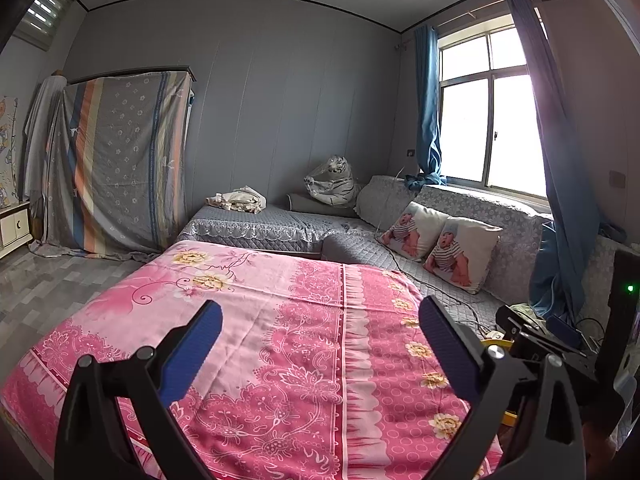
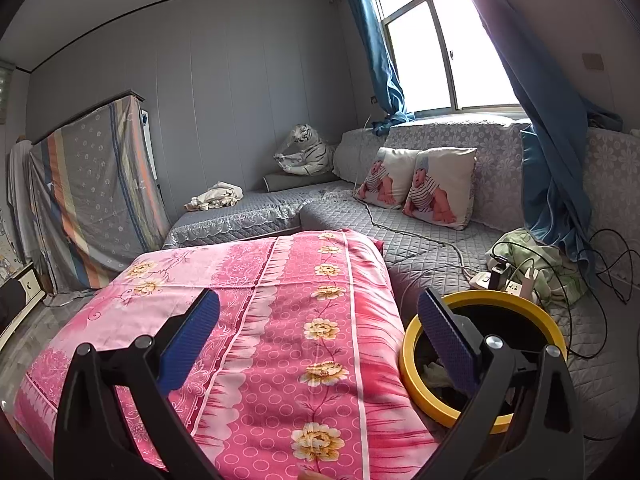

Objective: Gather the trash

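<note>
Both grippers hang over the pink cloth [image 1: 280, 320], and each one is wide open and holds nothing: the left gripper [image 1: 320, 336] is above the middle of the cloth, and the right gripper [image 2: 318, 328] is near its right edge. No trash shows on the cloth, so I judge the collecting is nearly done or a search for more pieces is the step now. To do it well, look slowly along the sofa [image 2: 420, 240] and the cloth edges before any move, and keep away from the cables [image 2: 608, 268] and the power strip [image 2: 512, 284]. The bin [image 2: 412, 340] with the yellow rim stands just beside the cloth; inside it some pale crumpled trash [image 2: 434, 372] is visible, the rest is dark.
</note>
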A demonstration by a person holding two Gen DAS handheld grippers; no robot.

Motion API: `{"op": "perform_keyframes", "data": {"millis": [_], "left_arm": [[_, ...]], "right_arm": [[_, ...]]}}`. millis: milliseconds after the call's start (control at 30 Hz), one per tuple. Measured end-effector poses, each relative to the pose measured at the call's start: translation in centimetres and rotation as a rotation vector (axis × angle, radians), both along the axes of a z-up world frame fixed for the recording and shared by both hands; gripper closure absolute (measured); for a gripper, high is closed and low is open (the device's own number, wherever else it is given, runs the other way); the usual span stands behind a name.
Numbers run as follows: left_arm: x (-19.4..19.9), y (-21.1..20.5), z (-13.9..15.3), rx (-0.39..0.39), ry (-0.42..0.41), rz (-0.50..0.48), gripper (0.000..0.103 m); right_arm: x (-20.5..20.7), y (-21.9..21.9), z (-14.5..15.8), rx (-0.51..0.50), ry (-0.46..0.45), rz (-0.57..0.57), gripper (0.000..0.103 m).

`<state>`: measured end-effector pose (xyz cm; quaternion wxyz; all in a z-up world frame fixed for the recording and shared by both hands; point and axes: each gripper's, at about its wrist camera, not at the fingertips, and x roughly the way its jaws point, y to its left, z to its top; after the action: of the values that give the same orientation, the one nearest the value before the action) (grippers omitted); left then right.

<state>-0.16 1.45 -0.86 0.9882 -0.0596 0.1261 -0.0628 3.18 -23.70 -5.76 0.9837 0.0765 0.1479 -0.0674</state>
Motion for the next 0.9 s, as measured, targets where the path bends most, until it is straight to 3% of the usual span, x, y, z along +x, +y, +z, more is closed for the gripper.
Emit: {"op": "perform_keyframes", "data": {"millis": [900], "left_arm": [[0.14, -0.25, -0.27, 0.001, 0.010, -0.013, 0.008]], "right_arm": [[0.30, -0.11, -0.63, 0.007, 0.025, 0.005, 0.008]]}}
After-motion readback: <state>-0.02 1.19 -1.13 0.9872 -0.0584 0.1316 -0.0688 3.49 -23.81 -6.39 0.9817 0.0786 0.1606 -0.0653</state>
